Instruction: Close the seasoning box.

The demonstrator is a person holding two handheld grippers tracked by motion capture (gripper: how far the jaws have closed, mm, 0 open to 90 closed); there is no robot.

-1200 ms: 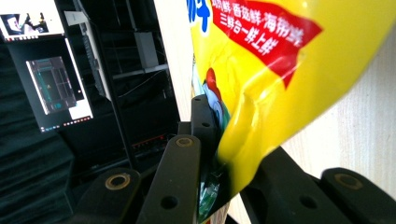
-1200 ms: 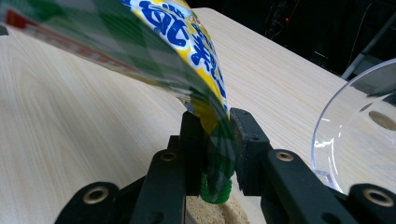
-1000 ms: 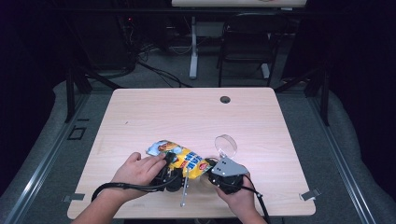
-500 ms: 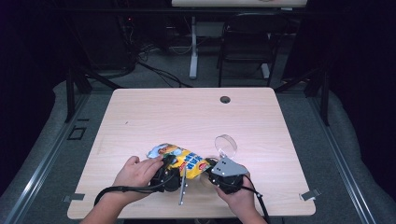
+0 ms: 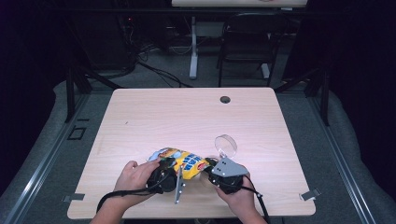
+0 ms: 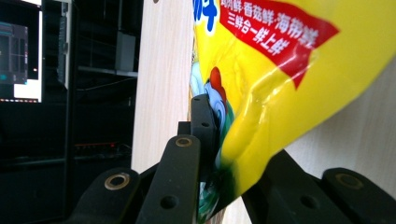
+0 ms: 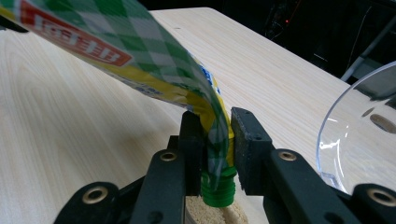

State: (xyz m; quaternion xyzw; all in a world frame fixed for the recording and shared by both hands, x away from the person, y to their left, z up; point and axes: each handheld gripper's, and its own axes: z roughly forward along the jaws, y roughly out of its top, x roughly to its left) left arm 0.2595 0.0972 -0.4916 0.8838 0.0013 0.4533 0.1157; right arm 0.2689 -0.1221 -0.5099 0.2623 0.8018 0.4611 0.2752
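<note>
A yellow snack bag (image 5: 184, 162) with red and blue print is held just above the table's near edge between both hands. My left gripper (image 5: 172, 170) is shut on the bag's left end; in the left gripper view the bag (image 6: 289, 70) is pinched at its crimped edge in my gripper (image 6: 233, 140). My right gripper (image 5: 209, 168) is shut on the other end. There the bag's green-checked corner (image 7: 205, 107) stands between the pads of the gripper (image 7: 217, 128), with a green cap-like piece (image 7: 217, 191) below it.
A clear round bowl (image 5: 226, 145) stands just beyond the right gripper, close at that view's right edge (image 7: 359, 140). The wooden table (image 5: 187, 116) has a cable hole (image 5: 225, 99) at the back. Pale granular stuff (image 7: 210, 212) shows under the green piece.
</note>
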